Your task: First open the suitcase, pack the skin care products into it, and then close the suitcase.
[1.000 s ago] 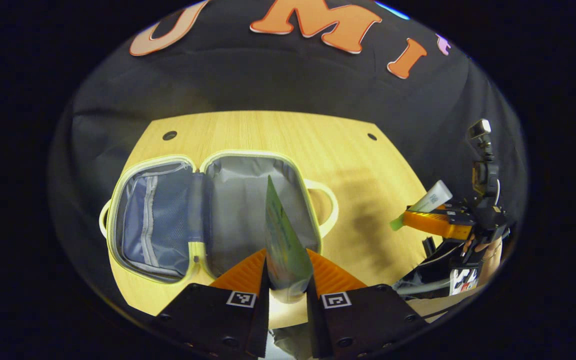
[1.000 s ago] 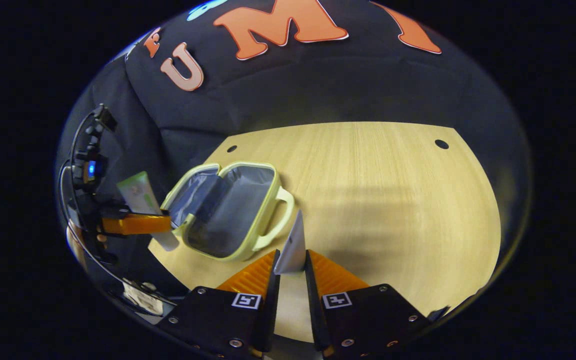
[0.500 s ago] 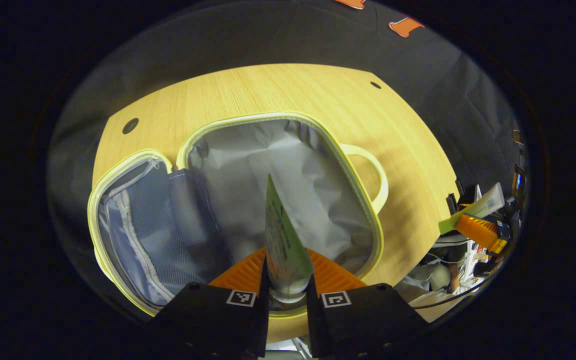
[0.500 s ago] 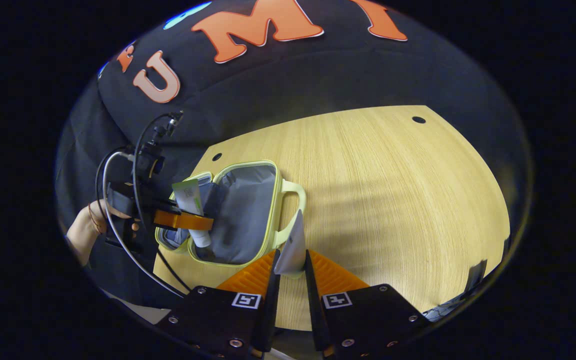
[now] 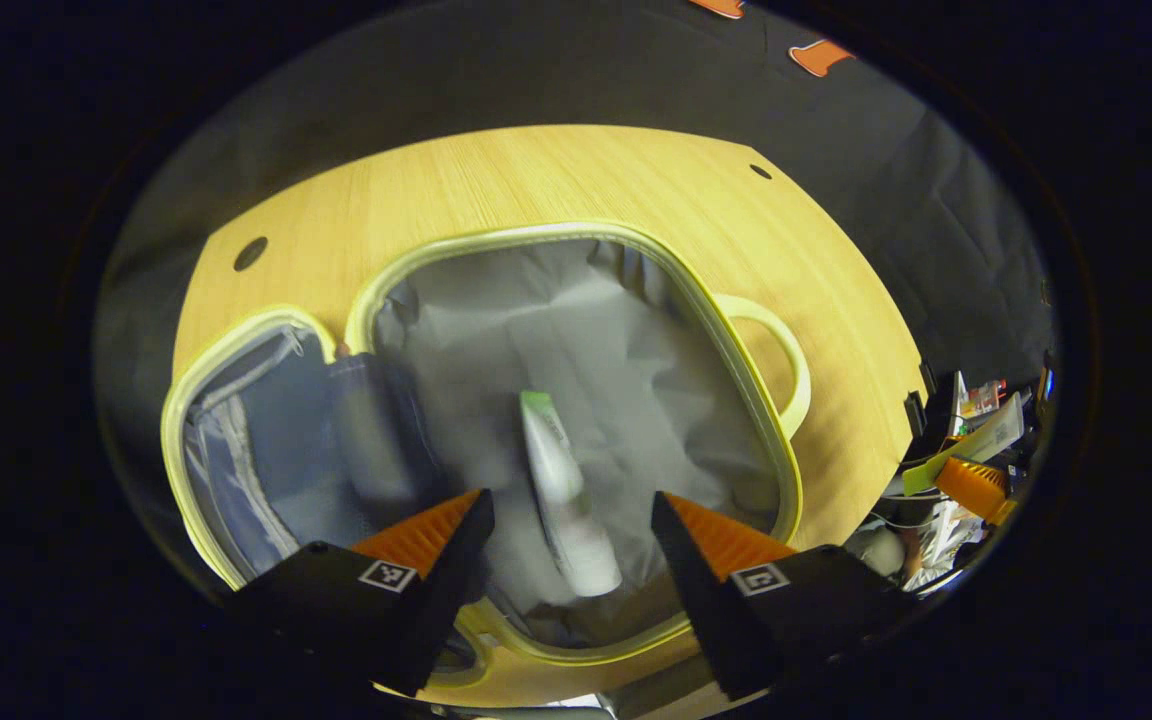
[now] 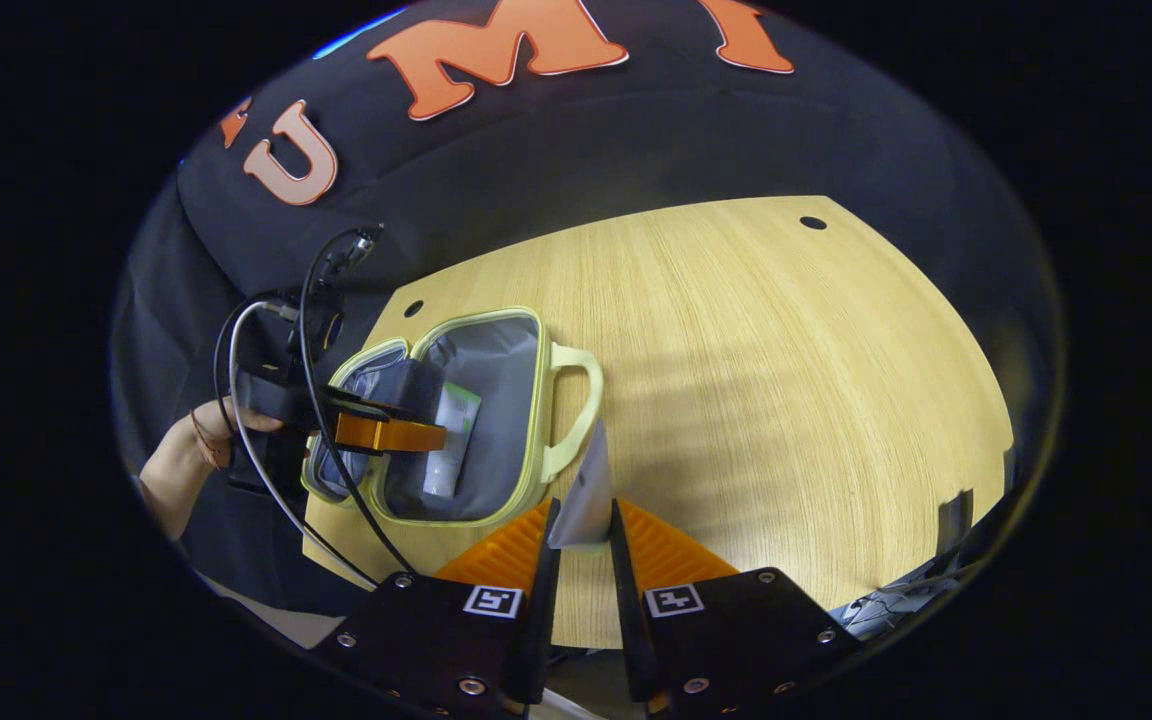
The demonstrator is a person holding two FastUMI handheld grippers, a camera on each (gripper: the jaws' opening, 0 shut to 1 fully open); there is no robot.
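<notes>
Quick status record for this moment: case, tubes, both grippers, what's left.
case: open, flat on table
tube 1: lying in the grey-lined half, free of the fingers
left gripper: open, above the case
tube 2: upright in right gripper
right gripper: shut on tube 2, beside the case handle
left to do: pack tube 2, close case

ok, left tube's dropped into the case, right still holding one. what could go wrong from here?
1. The tube lies near the front rim of the suitcase, between the open left claw fingers; pulling back could snag it.
2. The right claw, shut on its second tube, must cross the handle and could catch it.
3. The left claw hangs over the opening, so the two could collide.
</notes>
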